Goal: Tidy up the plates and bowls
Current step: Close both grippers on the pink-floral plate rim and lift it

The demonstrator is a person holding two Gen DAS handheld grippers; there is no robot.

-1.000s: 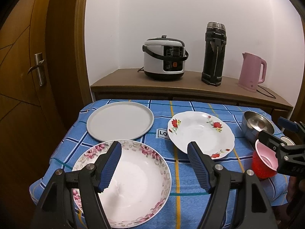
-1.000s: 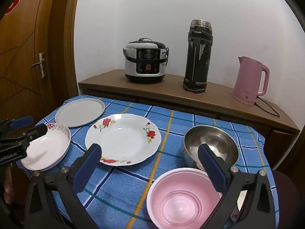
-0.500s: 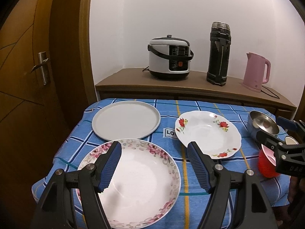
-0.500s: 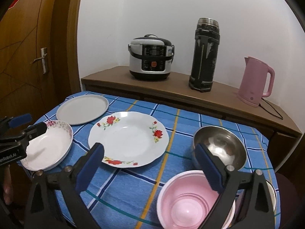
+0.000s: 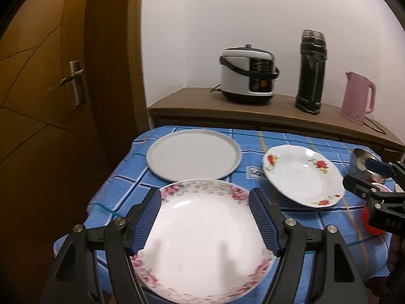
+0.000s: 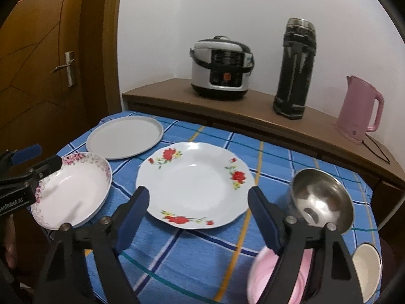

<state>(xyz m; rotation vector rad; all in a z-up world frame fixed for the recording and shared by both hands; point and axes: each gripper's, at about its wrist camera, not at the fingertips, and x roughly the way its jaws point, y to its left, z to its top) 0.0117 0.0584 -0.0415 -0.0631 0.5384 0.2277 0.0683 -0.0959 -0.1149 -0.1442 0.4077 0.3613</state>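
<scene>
Dim, warm indoor light from above; soft glare on pink-flowered plate [image 5: 202, 240] and steel bowl [image 6: 321, 200]; fisheye bending, dark corners, slight motion blur.

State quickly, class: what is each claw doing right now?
Left claw: open over the pink-flowered plate, holding nothing.
Right claw: closing, nothing between its jaws.

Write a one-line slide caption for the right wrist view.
Right gripper, jaws closing with nothing between them, above a red-flowered plate on the blue checked tablecloth, steel bowl and pink bowl alongside.

White wall [image 5: 253, 12], wooden door [image 5: 38, 101], wooden sideboard [image 6: 253, 116]
</scene>
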